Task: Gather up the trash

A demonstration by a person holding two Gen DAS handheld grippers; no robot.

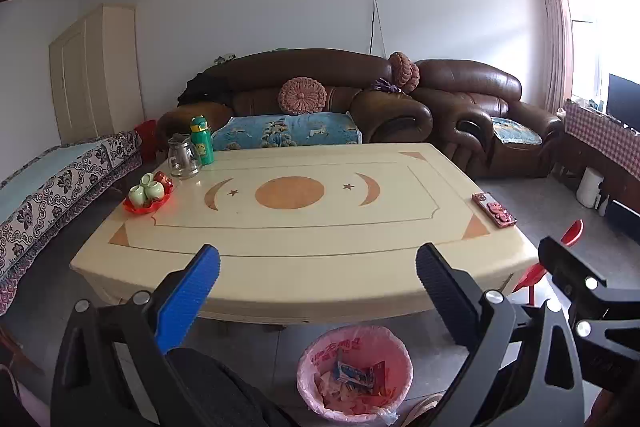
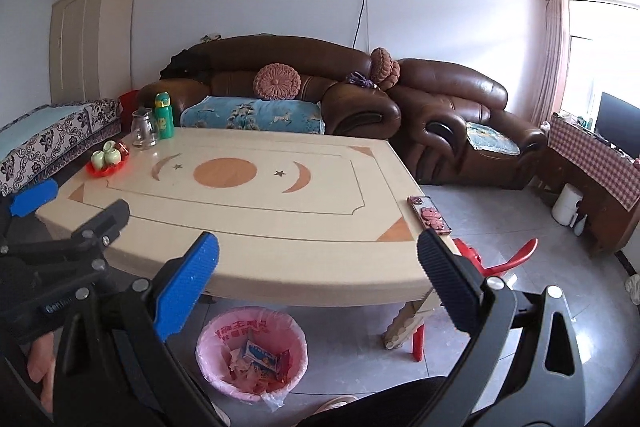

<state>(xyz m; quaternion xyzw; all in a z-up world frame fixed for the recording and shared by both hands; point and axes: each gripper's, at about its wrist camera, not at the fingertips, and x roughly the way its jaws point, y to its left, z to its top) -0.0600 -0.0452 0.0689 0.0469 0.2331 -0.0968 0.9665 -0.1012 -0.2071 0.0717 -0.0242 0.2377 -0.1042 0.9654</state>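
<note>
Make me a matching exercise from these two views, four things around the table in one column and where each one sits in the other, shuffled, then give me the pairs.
Things:
1. trash bin
2. phone
3. green bottle
4. red tray of cups

Places:
A. right edge of the table
B. far left corner, beside the glass pitcher
C. on the floor at the table's near side
D. left edge, nearer than the pitcher

Pairs: 1-C, 2-A, 3-B, 4-D

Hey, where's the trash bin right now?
The trash bin sits on the floor by the table's near edge, low in both wrist views, its pink liner holding wrappers.
</note>
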